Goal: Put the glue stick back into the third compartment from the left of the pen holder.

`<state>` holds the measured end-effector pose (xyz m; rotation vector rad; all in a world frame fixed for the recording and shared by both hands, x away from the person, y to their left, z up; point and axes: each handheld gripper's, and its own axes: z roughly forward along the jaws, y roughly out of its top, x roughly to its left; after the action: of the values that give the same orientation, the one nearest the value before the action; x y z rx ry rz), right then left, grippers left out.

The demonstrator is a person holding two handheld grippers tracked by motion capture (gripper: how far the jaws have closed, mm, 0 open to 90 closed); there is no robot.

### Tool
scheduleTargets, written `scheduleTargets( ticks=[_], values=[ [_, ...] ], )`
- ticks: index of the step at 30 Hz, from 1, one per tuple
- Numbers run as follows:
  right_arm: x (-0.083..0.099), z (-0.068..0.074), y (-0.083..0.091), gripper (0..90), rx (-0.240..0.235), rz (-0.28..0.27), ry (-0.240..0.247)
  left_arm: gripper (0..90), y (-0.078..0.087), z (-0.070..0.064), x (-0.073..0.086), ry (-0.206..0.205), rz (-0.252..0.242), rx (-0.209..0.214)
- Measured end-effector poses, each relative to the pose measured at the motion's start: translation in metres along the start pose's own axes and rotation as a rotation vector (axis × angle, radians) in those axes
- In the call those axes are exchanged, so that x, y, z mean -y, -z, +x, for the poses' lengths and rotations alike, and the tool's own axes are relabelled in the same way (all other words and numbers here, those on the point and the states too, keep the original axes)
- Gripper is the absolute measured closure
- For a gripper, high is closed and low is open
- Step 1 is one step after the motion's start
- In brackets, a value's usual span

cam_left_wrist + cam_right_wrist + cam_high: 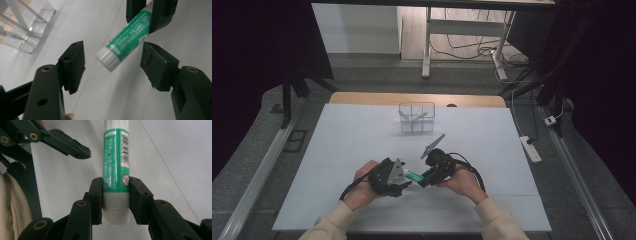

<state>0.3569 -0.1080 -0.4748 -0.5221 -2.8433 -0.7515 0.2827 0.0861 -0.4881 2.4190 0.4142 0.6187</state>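
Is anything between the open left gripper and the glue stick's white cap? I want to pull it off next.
Nothing visible: the cap hangs free between the left gripper's open pads, while the right gripper clamps the stick's other end.

green-and-white glue stick (116, 167), black hand-held gripper (116, 200).

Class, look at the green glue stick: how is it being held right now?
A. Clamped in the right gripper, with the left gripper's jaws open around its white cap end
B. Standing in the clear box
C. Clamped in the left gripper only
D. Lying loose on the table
A: the right gripper pinches the glue stick, while the left gripper has its jaws apart beside the cap.
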Motion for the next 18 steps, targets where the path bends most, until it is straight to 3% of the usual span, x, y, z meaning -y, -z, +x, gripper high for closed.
scheduleTargets(
  ticks=[11,18],
  values=[
    [0.000,-0.001,0.002,64.5,-0.017,0.005,0.002,44.8,-0.013,-0.008,-0.007,-0.112,0.062,-0.021],
    [0.001,-0.004,0.005,64.5,-0.047,-0.009,-0.031,51.1,-0.020,-0.013,-0.008,-0.163,0.096,-0.040]
  ],
)
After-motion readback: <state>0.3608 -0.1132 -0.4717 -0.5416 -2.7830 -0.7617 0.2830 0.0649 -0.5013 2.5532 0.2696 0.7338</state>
